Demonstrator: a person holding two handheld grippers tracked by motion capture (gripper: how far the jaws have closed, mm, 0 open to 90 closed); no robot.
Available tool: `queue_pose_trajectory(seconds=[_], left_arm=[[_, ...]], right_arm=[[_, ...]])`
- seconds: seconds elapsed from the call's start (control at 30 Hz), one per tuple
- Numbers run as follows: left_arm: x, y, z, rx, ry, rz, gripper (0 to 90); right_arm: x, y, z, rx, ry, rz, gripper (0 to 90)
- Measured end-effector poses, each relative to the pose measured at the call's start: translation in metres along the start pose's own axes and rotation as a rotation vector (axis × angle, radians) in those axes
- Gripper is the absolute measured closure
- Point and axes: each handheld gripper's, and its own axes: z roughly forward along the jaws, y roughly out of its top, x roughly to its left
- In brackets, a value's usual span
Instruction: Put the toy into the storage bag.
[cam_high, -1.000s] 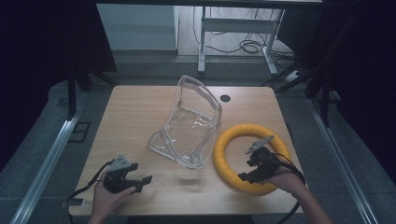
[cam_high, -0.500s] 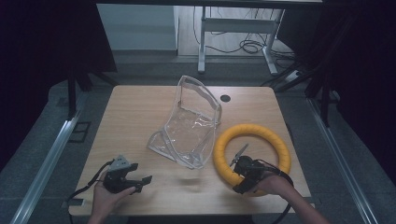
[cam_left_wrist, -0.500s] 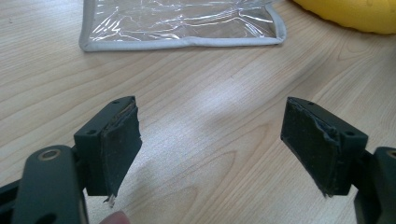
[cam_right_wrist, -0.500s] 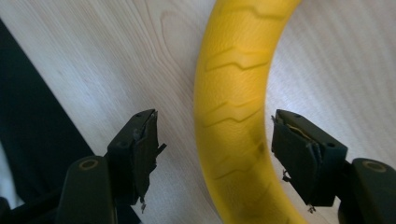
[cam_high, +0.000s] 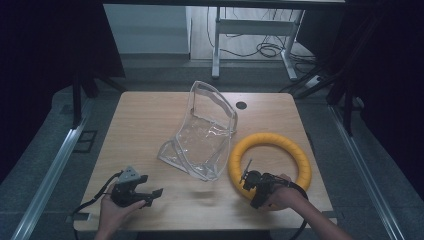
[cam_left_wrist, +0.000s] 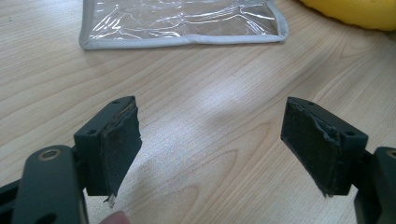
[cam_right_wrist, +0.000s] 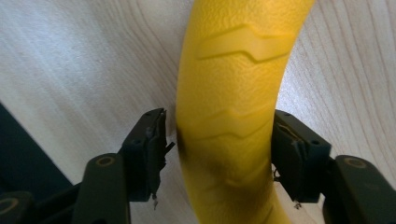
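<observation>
A yellow foam ring (cam_high: 290, 145) lies flat on the right half of the wooden table (cam_high: 145, 115). My right gripper (cam_high: 249, 189) is at the ring's near-left arc. In the right gripper view its jaws straddle the ring (cam_right_wrist: 238, 70). The right gripper (cam_right_wrist: 217, 149) is open, with a thin gap at one jaw and the other jaw against the foam. A clear plastic pouch (cam_high: 205, 135) with grey trim stands slumped at the table's middle. My left gripper (cam_high: 152, 186) rests near the front left, open and empty (cam_left_wrist: 210, 149). It points at the pouch's edge (cam_left_wrist: 182, 18) and the ring (cam_left_wrist: 355, 11).
A small dark cable hole (cam_high: 241, 105) sits near the table's far edge. Metal rails (cam_high: 50, 175) run along the floor on both sides. Cables trail from both grippers over the front edge.
My right gripper has slid left along the ring's near side and turned, so its jaws now straddle the near-left arc. The left gripper has stayed put.
</observation>
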Motion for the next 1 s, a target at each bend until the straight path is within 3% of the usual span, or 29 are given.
queue_pose_trajectory(seconds=[0.17,0.23,0.37,0.43,0.6,0.63,0.7,1.0], left_arm=[[0.0,0.0,0.0,-0.002,-0.004,-0.003,19.6],[0.0,0.0,-0.001,-0.004,-0.004,-0.001,19.6],[0.0,0.0,-0.001,-0.005,-0.004,-0.001,19.6],[0.0,0.0,-0.001,-0.004,-0.001,0.0,19.6],[0.0,0.0,0.0,-0.001,0.0,0.001,19.6],[0.0,0.0,0.0,0.0,-0.001,0.0,19.6],[0.0,0.0,0.0,0.0,-0.001,-0.004,19.6],[-0.001,0.0,0.001,-0.001,-0.003,-0.005,19.7]], right_arm=[[-0.003,0.003,0.004,0.022,0.0,-0.01,48.9],[-0.008,0.004,0.005,0.03,0.04,-0.027,50.0],[-0.01,0.005,0.004,0.037,0.058,-0.042,50.6],[-0.014,0.003,0.0,0.02,0.089,-0.042,50.8],[-0.023,-0.003,-0.017,-0.05,0.135,-0.027,50.9],[-0.029,-0.008,-0.029,-0.105,0.163,-0.013,50.9],[-0.035,-0.014,-0.04,-0.158,0.187,0.005,51.0],[-0.057,-0.031,-0.073,-0.349,0.282,0.095,51.4]])
